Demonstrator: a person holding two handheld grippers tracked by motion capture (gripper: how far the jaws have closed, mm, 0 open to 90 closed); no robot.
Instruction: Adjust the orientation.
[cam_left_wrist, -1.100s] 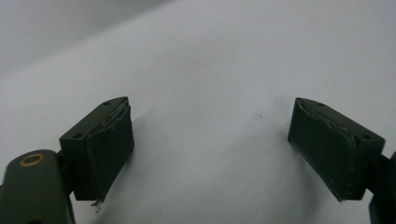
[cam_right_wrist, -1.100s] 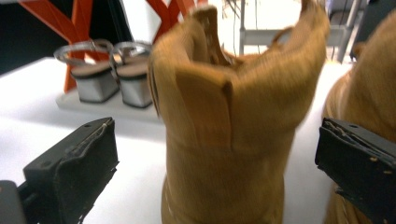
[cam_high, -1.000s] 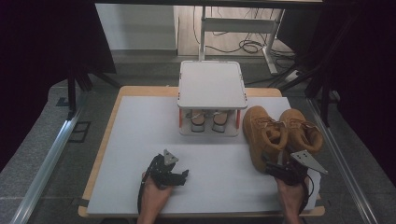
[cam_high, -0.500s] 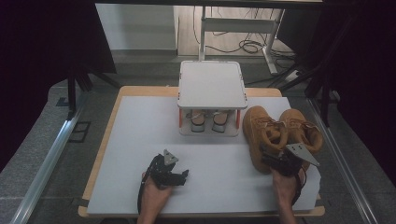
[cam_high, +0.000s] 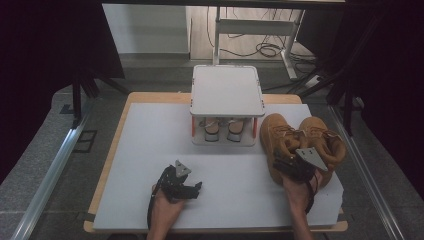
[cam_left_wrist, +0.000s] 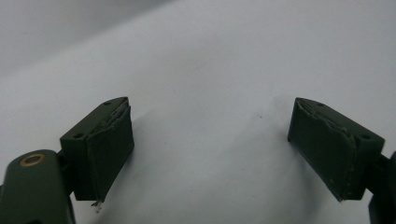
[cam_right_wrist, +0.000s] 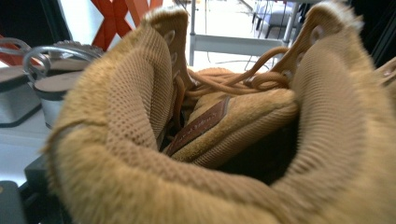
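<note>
1. The near boot (cam_high: 281, 145) sits right in front of the right tongs (cam_high: 289, 166), its heel collar touching them; in the right gripper view the boot's opening (cam_right_wrist: 224, 135) is up against the camera. Whether those tongs are spread or pinching the collar I cannot tell, as the boot hides their jaws.
2. Judged from this, the grasp is only starting: both boots stand on the table (cam_high: 150, 150), not lifted.
3. The left tongs (cam_high: 186, 189) rest well apart to the left, spread wide over bare table, holding nothing.
4. Count: two boots, the second boot (cam_high: 325, 142) just beyond the first; one small rack (cam_high: 227, 92) ahead of the tongs, with two shoes (cam_high: 222, 129) inside.
</note>
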